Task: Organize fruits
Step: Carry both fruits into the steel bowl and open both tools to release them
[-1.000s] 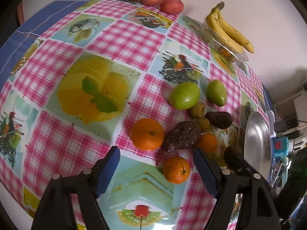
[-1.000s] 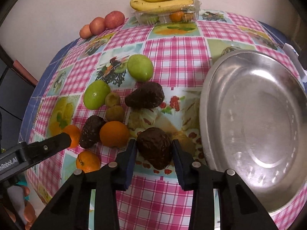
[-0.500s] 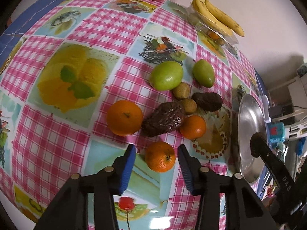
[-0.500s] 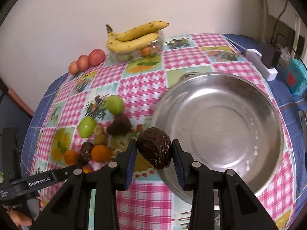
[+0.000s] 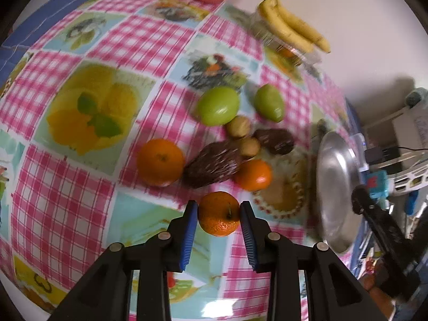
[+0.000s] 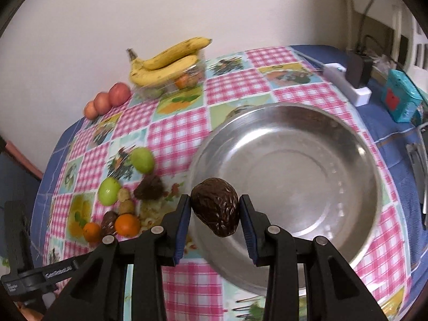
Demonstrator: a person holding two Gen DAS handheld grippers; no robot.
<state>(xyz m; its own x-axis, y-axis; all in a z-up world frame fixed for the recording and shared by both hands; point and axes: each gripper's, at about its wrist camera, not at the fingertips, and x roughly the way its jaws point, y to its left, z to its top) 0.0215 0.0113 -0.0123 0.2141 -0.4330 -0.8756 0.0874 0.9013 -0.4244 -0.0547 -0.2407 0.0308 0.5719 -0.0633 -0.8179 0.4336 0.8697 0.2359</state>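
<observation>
My left gripper (image 5: pixel 218 206) is closing its jaws on a small orange (image 5: pixel 219 218), and both blue pads touch its sides on the checked tablecloth. Just beyond lie two more oranges (image 5: pixel 160 161), two dark avocados (image 5: pixel 214 167), two green fruits (image 5: pixel 218 105) and two small brown fruits (image 5: pixel 238 126). My right gripper (image 6: pixel 214 199) is shut on another dark avocado (image 6: pixel 216 208), held in the air over the near left rim of the steel bowl (image 6: pixel 294 123). Nothing lies in the bowl.
Bananas (image 6: pixel 165 62) rest on a clear plastic box at the back by the wall, with three reddish fruits (image 6: pixel 107 100) to their left. A white power strip (image 6: pixel 347 85) and a teal box (image 6: pixel 401 99) sit right of the bowl. The left gripper's body (image 6: pixel 40 275) shows at lower left.
The left jaws came forward and closed from wide apart onto the small orange. The right gripper lifted the avocado off the cloth and carried it right, to the bowl's rim.
</observation>
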